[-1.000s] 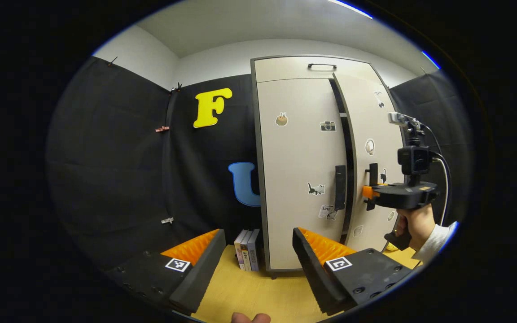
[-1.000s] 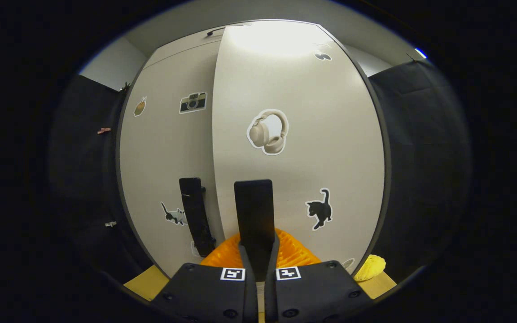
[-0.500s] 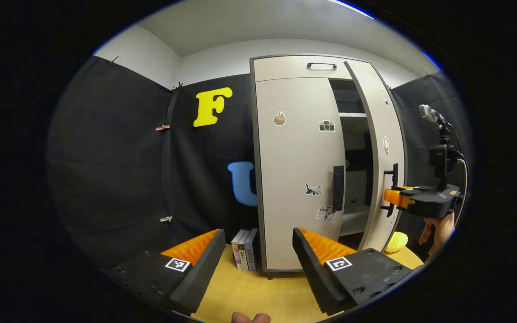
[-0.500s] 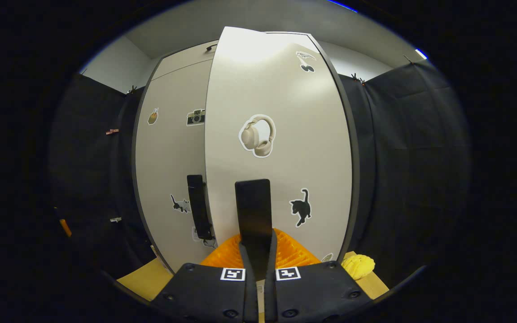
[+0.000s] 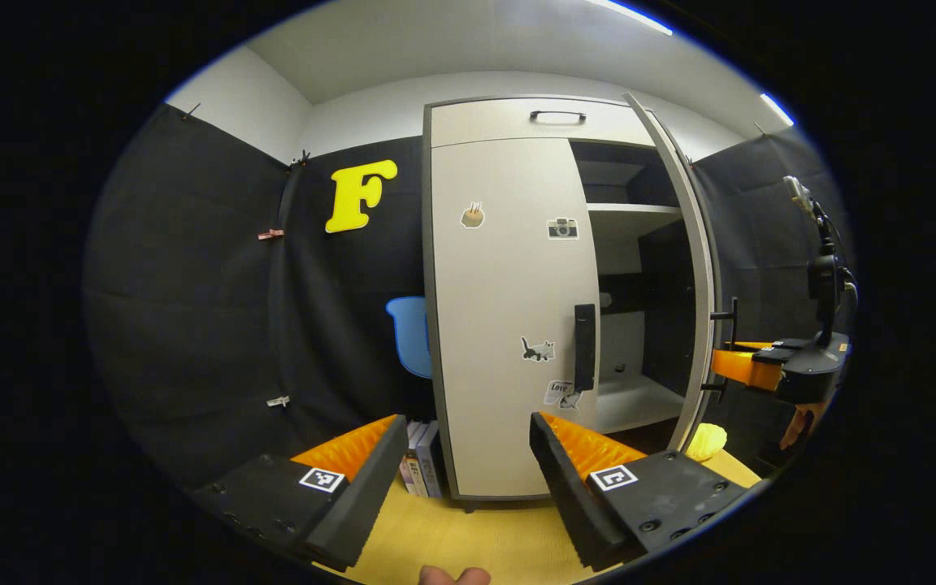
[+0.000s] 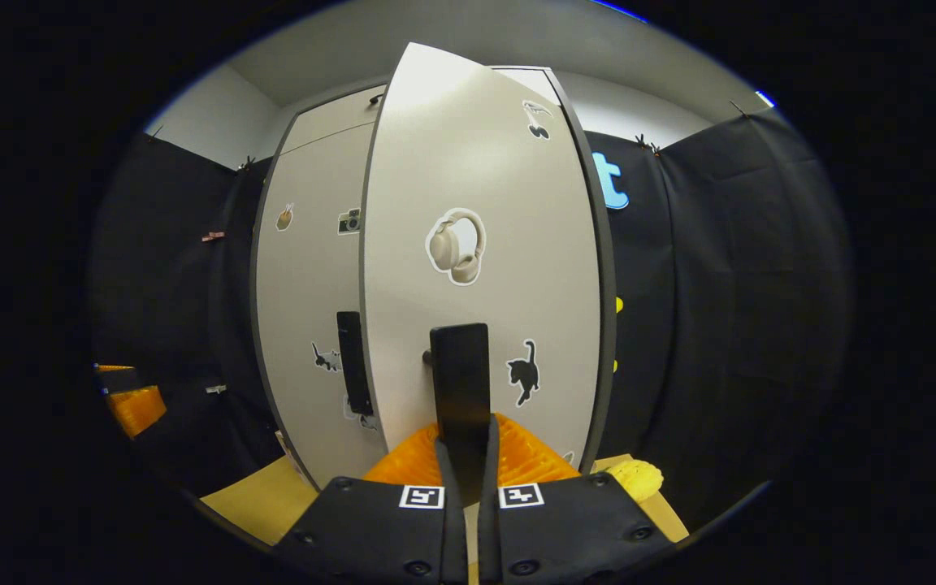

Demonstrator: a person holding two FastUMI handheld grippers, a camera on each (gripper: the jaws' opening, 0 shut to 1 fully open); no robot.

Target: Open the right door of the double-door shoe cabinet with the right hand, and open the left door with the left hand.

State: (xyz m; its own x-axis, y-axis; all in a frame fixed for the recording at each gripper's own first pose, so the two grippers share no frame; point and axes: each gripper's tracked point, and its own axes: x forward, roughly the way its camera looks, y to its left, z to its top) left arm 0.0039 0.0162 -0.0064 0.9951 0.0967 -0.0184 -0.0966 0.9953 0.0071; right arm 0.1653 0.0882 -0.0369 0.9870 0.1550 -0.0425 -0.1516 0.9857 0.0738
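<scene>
The beige shoe cabinet's left door (image 5: pixel 509 309) is closed, and its black vertical handle (image 5: pixel 584 347) is free. My left gripper (image 5: pixel 464 455) is open, low in front of that door and well short of it. The right door (image 5: pixel 691 268) stands swung out, seen nearly edge-on. In the right gripper view the right door (image 6: pixel 480 260) faces me, and my right gripper (image 6: pixel 465 455) is shut on its black handle (image 6: pixel 460 382). The left gripper view shows the right gripper (image 5: pixel 748 367) at the right door's handle (image 5: pixel 730 313). The left door's handle (image 6: pixel 349 361) lies just left of the open door's edge.
Inside the opened half are white shelves (image 5: pixel 639 398). Books (image 5: pixel 419 467) stand on the wooden floor (image 5: pixel 468 536) left of the cabinet. A yellow lumpy object (image 5: pixel 704 440) lies by the open door's foot. A top drawer with a handle (image 5: pixel 557 116) caps the cabinet.
My right gripper has pulled the right door from slightly ajar to wide open, baring the shelves. In the left gripper view the cabinet has slid a little to the left.
</scene>
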